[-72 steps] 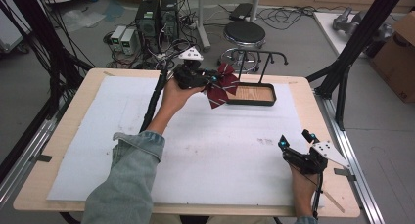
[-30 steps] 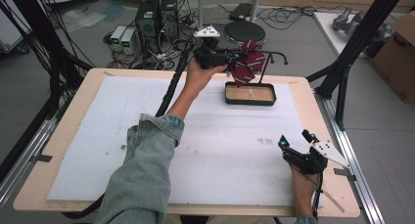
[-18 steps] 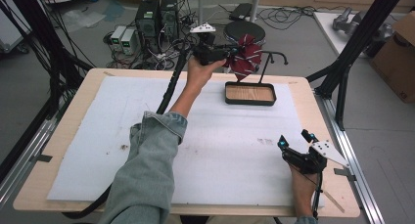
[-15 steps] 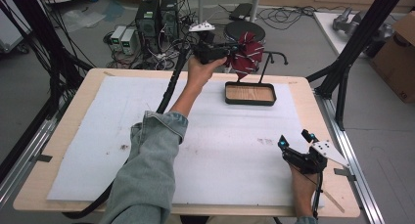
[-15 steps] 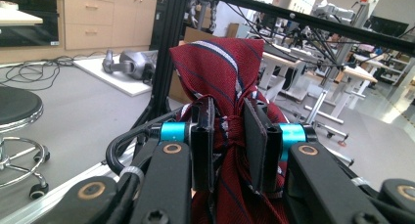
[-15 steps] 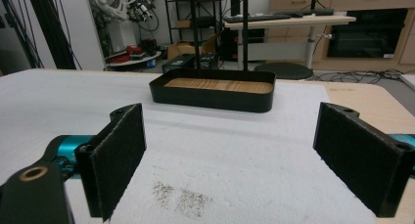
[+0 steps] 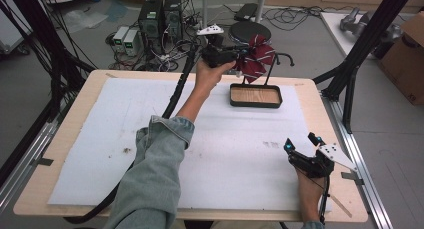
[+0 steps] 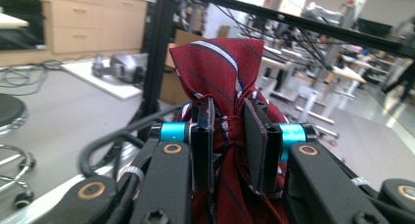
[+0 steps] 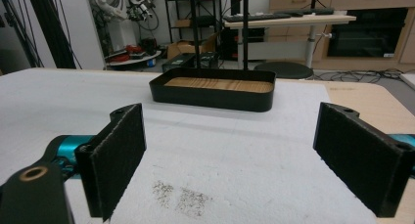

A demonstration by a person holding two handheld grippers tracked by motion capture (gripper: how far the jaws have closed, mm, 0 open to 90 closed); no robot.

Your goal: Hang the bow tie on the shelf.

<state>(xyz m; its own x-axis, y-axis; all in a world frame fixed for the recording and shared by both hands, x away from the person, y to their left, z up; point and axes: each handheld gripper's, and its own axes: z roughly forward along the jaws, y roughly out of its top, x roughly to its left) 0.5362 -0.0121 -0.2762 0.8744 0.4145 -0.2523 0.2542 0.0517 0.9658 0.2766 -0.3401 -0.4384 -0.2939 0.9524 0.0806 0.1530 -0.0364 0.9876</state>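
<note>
A dark red necktie with white and navy stripes (image 7: 256, 58) hangs bunched in the air above and behind a black tray with a wooden floor (image 7: 255, 95). My left gripper (image 7: 241, 53) is shut on the necktie (image 8: 226, 94), raised at the table's far edge. Two thin black posts (image 7: 270, 70) rise from the tray, bending into a rail by the tie. My right gripper (image 7: 301, 145) rests open near the table's front right corner, its pads (image 9: 119, 158) wide apart with nothing between them, facing the tray (image 9: 215, 89).
A white foam sheet (image 7: 100, 134) covers most of the wooden table (image 7: 65, 119). Beyond the far edge are a round stool (image 7: 249, 31), computer boxes (image 7: 157, 16) and cables. Black frame legs (image 7: 360, 49) stand at the right.
My left gripper has carried the necktie up and to the right, from over the tray's left end to a higher spot behind the tray. The right gripper has stayed put.
</note>
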